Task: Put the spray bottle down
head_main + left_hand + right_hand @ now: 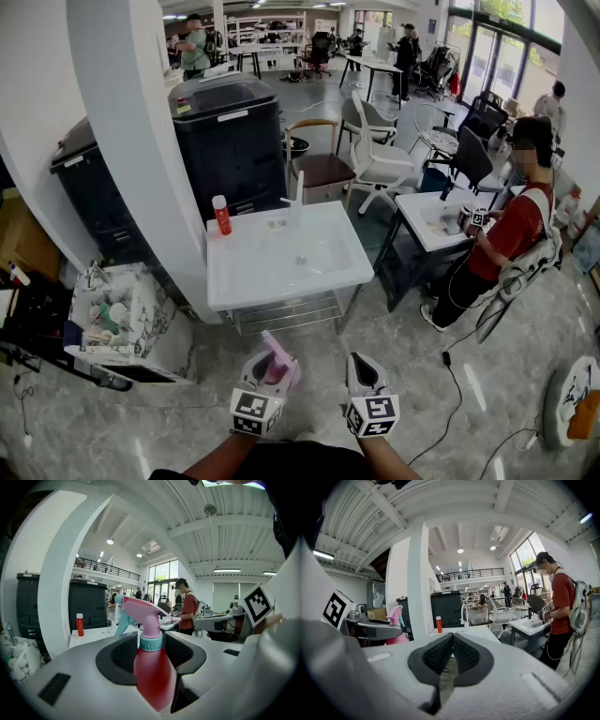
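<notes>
A pink spray bottle with a pink trigger head and a teal collar stands upright between the jaws of my left gripper, which is shut on its body. In the head view the spray bottle sits in the left gripper low in the frame, short of the white sink table. My right gripper hangs beside it, shut, with nothing between its pads. From the right gripper view the pink bottle shows at the left.
A small red bottle stands at the sink table's back left, near a white faucet. A dark cabinet and a white pillar rise behind. A person in red stands at a second sink table on the right. A marbled shelf unit is at left.
</notes>
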Tool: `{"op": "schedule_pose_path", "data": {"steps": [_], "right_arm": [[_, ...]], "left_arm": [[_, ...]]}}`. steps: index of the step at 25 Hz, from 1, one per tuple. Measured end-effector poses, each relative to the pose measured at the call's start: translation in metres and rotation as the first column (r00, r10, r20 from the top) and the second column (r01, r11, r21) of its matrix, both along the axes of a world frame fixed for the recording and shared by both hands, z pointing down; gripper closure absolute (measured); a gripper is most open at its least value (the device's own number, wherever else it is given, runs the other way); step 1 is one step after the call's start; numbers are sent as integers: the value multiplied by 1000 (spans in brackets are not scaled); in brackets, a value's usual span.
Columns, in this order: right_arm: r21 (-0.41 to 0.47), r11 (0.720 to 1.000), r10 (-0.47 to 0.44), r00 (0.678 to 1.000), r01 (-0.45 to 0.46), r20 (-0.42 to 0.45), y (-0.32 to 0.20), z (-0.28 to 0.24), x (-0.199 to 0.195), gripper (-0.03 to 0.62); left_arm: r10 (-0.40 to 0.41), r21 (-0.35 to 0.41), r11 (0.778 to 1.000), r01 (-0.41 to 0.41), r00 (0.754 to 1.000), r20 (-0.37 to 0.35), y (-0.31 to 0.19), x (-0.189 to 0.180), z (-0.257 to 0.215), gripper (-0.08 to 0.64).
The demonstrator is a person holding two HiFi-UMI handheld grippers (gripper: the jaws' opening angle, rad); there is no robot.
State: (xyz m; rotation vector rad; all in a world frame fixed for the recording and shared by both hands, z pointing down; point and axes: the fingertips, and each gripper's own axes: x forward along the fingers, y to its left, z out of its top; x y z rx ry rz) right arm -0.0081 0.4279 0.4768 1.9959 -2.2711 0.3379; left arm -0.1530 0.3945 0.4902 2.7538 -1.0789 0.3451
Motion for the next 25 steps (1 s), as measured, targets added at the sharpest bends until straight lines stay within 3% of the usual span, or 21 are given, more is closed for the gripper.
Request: {"op": "schedule_pose_path", "data": {"steps": [5,11,21,25], "right_arm": [[20,999,-25,1000,25,-7,3,0,2,597],[10,1000,-17,999,16,49,4,14,22,594],[-11,985,174,985,-173,23,-28,41,91,594],[-27,981,189,981,-191,-49,-68,45,107,594]], "left_arm": [[-18,1,1000,18,1000,-4,-1,4,3,370],[-24,-15,1000,24,1000,-6,-6,18,10,370],[103,-46,994,-103,995,-1,-58,77,36,371],[152,-49,987,-153,988,-11,-99,107,41,371]]}}
